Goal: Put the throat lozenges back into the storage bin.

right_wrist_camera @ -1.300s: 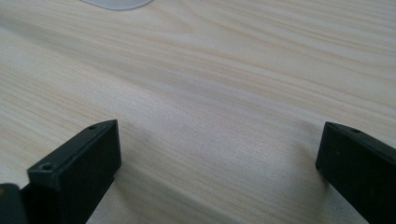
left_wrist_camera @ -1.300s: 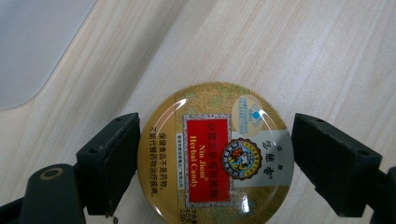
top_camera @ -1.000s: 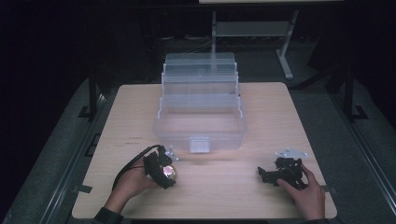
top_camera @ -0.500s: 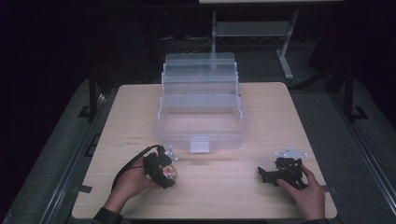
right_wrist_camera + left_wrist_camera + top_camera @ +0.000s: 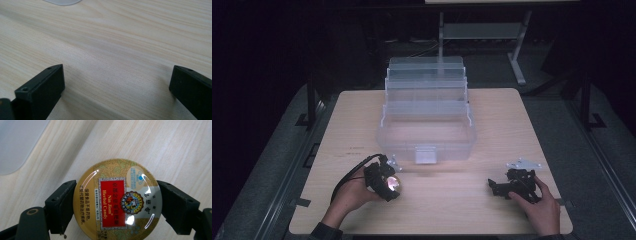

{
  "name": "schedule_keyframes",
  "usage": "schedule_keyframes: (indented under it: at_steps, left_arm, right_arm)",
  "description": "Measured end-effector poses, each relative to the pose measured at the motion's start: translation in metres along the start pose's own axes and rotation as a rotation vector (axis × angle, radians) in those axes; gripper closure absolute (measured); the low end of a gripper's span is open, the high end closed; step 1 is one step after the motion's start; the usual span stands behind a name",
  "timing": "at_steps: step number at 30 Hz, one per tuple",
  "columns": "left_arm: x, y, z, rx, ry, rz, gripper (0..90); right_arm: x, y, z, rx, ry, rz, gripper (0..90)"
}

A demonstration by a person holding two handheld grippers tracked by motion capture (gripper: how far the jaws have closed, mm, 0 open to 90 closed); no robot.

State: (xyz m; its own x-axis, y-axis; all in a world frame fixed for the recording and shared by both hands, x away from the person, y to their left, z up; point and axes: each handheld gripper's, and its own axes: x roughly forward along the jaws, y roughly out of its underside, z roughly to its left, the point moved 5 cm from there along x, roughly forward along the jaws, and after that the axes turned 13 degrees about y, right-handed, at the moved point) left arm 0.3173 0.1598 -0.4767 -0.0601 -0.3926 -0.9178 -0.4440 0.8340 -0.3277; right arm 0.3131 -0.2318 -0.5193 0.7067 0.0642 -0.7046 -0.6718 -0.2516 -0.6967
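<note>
Near left on the desk (image 5: 492,125), the left tongs (image 5: 117,202) clamp a round candy tin (image 5: 117,199) by its rim; near right, the right tongs (image 5: 117,87) gape wide, empty. Pickup looks done; stowing it in the clear tiered box (image 5: 427,125) farther back remains

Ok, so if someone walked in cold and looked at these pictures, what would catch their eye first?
Probably the round gold candy tin with its red label, clamped between the jaws of the left claw near the table's front left. Next, the big clear plastic tiered box standing open at the middle of the wooden table. The right claw rests open at the front right, holding nothing.
</note>
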Motion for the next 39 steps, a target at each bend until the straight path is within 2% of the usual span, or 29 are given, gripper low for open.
schedule_keyframes:
  at_steps: [17,19,39]
  left_arm:
    - [-0.016,-0.011,-0.004,0.007,-0.006,-0.036,19.5]
    - [-0.018,-0.012,-0.004,0.017,-0.008,-0.028,19.5]
    - [-0.029,-0.029,-0.01,0.039,-0.004,-0.05,19.5]
  right_arm:
    - [0.0,0.0,0.0,0.0,0.0,0.0,0.0]
    - [0.0,0.0,0.0,0.0,0.0,0.0,0.0]
    - [0.0,0.0,0.0,0.0,0.0,0.0,0.0]
